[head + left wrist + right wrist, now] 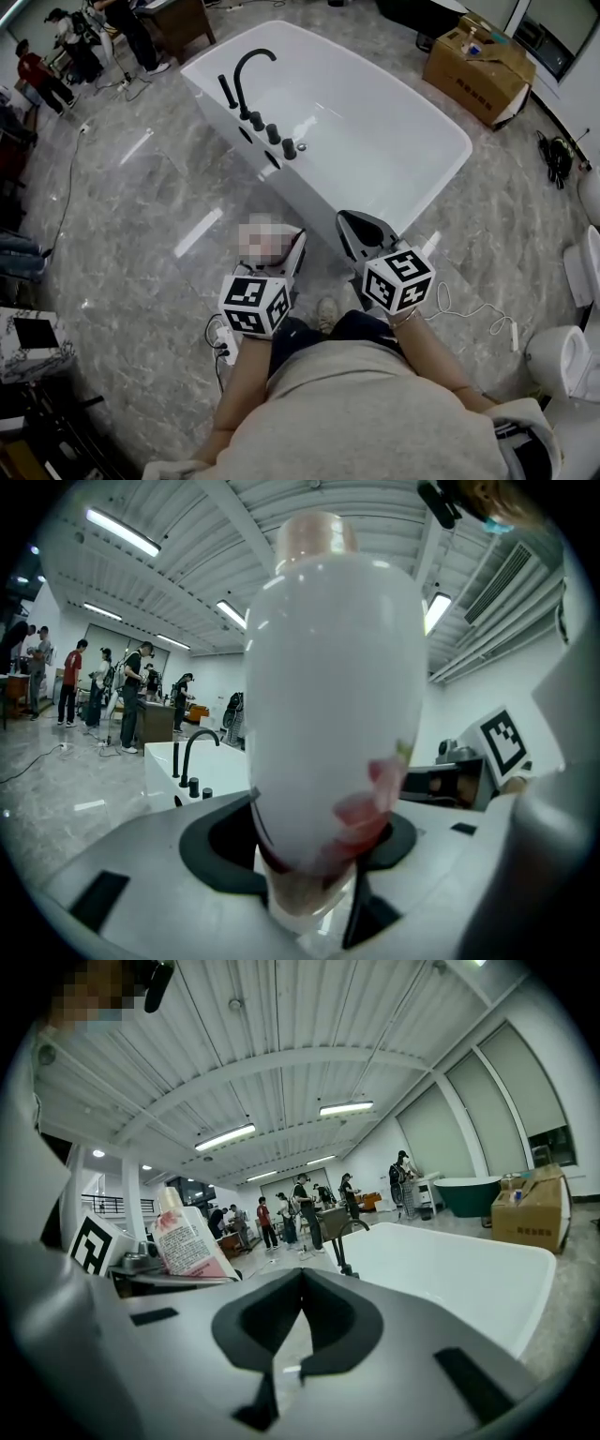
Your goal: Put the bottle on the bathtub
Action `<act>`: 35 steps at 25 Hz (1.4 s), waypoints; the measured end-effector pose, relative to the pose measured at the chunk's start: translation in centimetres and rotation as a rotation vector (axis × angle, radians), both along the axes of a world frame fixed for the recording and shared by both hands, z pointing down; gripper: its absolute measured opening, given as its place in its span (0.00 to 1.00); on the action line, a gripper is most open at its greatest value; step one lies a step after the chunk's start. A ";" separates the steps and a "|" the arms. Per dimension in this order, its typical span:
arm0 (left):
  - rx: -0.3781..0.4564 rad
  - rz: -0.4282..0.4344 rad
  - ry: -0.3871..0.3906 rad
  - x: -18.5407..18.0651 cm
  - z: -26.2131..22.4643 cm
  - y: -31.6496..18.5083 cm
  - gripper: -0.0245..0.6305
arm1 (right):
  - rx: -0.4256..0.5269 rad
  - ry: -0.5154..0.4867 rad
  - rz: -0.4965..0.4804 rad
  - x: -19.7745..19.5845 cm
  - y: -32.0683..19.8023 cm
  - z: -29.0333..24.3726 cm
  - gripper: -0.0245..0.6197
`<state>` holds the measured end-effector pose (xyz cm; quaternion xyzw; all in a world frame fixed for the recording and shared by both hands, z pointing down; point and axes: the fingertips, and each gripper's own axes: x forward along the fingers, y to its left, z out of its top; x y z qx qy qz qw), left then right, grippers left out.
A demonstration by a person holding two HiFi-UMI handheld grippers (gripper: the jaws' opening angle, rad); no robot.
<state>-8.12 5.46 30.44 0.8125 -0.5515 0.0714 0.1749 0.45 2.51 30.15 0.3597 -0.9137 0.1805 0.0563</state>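
Note:
A white bottle with a pale pink cap and pink print stands upright between the jaws of my left gripper, which is shut on its lower end. In the head view a blurred patch covers most of the bottle, and the left gripper is held just short of the near rim of the white bathtub. Beside it on the right, my right gripper is shut and holds nothing. The right gripper view shows its tips touching, the bottle at the left and the bathtub ahead.
A black faucet with knobs stands on the tub's left rim. A cardboard box sits behind the tub. A toilet is at the right. A white cable and a power strip lie on the marble floor. People stand far left.

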 end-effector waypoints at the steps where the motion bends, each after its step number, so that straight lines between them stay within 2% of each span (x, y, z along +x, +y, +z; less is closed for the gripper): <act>1: -0.006 0.000 -0.003 0.3 0.2 -0.6 0.41 | -0.006 -0.002 -0.001 0.4 -0.6 0.2 0.04; 10: -0.086 0.030 -0.010 1.8 2.3 -3.5 0.41 | -0.080 -0.011 0.013 1.5 -4.0 2.7 0.04; 21: -0.131 0.084 -0.020 1.9 4.8 -10.6 0.41 | -0.141 0.006 0.042 1.8 -9.6 5.9 0.04; 28: -0.251 0.089 0.020 -0.2 10.2 -16.2 0.41 | -0.195 0.077 0.022 -0.6 -15.6 10.4 0.04; 35: -0.332 0.148 -0.025 -0.9 15.6 -23.3 0.41 | -0.252 0.106 0.041 -1.5 -22.7 14.3 0.04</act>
